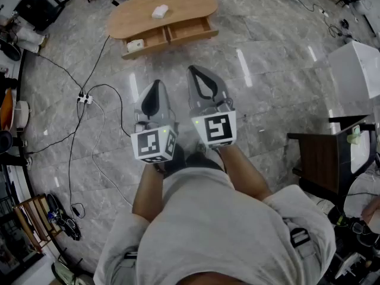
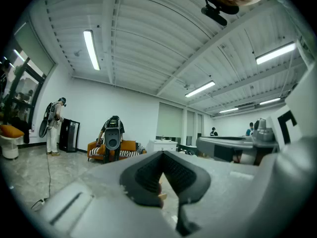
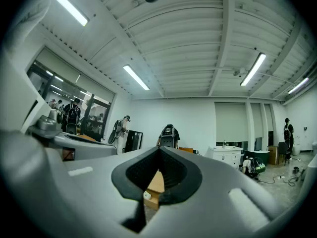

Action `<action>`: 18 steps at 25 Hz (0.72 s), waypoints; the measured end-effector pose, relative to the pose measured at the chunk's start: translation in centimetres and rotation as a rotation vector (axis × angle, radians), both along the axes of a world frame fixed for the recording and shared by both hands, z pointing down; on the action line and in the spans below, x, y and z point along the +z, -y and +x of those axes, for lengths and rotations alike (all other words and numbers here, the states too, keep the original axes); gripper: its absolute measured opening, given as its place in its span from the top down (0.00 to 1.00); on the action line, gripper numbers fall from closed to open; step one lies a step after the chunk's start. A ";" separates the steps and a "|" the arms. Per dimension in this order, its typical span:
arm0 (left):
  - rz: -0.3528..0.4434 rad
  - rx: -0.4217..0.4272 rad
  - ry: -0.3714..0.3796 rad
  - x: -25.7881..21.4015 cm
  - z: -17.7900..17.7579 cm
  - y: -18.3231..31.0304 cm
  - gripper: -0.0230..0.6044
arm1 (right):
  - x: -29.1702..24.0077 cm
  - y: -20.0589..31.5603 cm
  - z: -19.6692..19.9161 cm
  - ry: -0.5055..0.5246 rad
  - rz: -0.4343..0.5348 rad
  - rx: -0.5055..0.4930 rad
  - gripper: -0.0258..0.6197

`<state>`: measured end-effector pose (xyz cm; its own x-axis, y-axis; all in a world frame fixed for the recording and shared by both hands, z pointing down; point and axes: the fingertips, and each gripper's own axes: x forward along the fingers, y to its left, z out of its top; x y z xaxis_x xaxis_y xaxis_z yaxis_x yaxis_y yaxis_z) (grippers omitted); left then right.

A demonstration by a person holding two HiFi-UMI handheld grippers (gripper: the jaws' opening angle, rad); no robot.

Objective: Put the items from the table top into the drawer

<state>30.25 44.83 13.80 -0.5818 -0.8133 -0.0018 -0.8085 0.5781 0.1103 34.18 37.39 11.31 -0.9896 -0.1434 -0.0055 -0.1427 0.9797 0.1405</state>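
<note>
A low oval wooden table (image 1: 184, 5) stands far ahead on the grey stone floor, with two front drawers (image 1: 169, 35) pulled open. A small white item (image 1: 159, 12) lies on the table top. Another white item (image 1: 135, 45) sits in the left drawer. My left gripper (image 1: 156, 84) and right gripper (image 1: 193, 69) are held side by side at waist height, well short of the table, both shut with nothing between the jaws. In the right gripper view a sliver of the table (image 3: 155, 181) shows through the shut jaws of the right gripper (image 3: 159, 149). The left gripper (image 2: 162, 153) looks level across the room.
A power strip (image 1: 85, 98) with black cables trails over the floor at the left. A dark chair (image 1: 323, 159) and a white cabinet (image 1: 356, 70) stand at the right. People with backpack rigs stand far off by an orange sofa (image 2: 126, 148).
</note>
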 end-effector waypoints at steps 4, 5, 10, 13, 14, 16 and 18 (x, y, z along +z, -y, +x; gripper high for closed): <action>-0.001 0.016 0.003 0.2 1.1 0.8 0.93 | 0.1 0.4 1.0 0.005 0.008 0.001 0.95; -0.002 0.016 0.000 0.3 1.4 0.9 0.93 | 0.1 0.4 1.3 0.009 0.011 -0.003 0.95; -0.009 0.014 -0.001 0.3 2.1 1.3 0.93 | 0.0 1.1 2.3 0.033 -0.018 -0.011 0.95; -0.019 0.029 0.004 0.2 1.7 1.8 0.93 | -0.1 1.6 2.3 0.048 -0.040 0.009 0.95; -0.019 0.032 0.000 0.3 1.4 1.9 0.93 | -0.1 1.7 2.2 0.047 -0.045 0.016 0.95; -0.020 0.036 -0.007 0.4 0.8 2.1 0.93 | 0.0 1.7 1.8 0.037 -0.044 0.020 0.95; -0.021 0.042 -0.010 0.6 0.3 2.7 0.93 | 0.3 2.0 1.4 0.021 -0.040 0.024 0.95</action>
<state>30.52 42.12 14.35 -0.5471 -0.8368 0.0206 -0.8310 0.5460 0.1066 35.54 35.35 11.59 -0.9856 -0.1677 -0.0202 -0.1689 0.9808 0.0977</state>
